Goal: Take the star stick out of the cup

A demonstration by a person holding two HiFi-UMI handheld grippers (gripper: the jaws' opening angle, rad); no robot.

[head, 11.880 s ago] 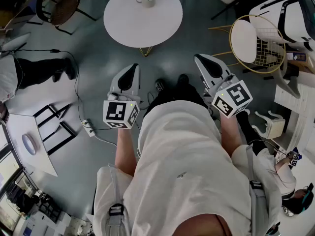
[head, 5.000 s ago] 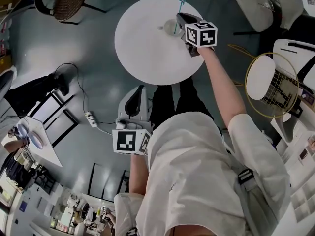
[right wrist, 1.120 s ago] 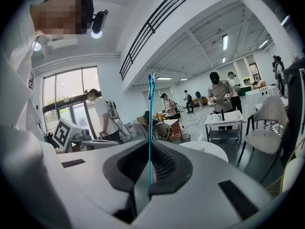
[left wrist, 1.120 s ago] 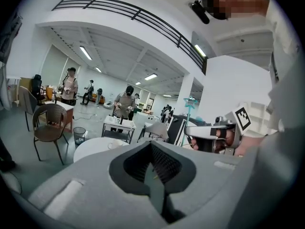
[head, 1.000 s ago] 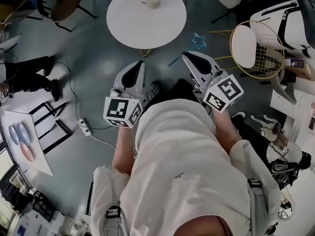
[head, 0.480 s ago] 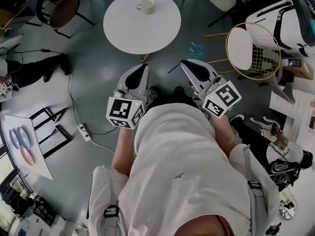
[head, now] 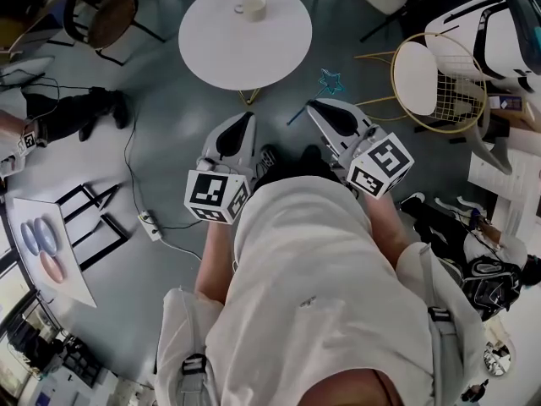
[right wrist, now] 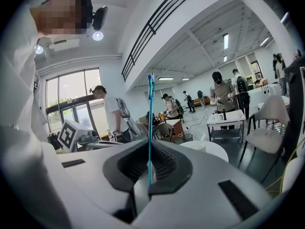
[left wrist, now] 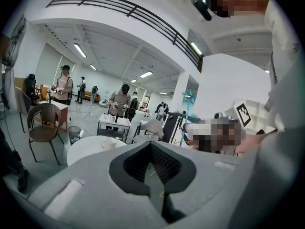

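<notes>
While the right gripper (right wrist: 149, 175) clamps the star stick (right wrist: 150, 123), its length stands upright, well clear of the cup (head: 252, 7); left gripper (left wrist: 155, 175) closed, empty.

A round white table (head: 245, 53) is seen on the grey floor (head: 165, 134). A gold wire chair (head: 420, 68) is set toward the view's right, a dark wicker chair (head: 103, 13) toward its left. A power strip (head: 150, 225) is laid on the floor.

Bare floor (head: 161, 100) lay ahead up to the round table (head: 279, 49), its top open but for the cup (head: 251, 7). A wire chair (head: 427, 66) stood close beside the right gripper (head: 313, 106); a power strip (head: 150, 225) lay left.
</notes>
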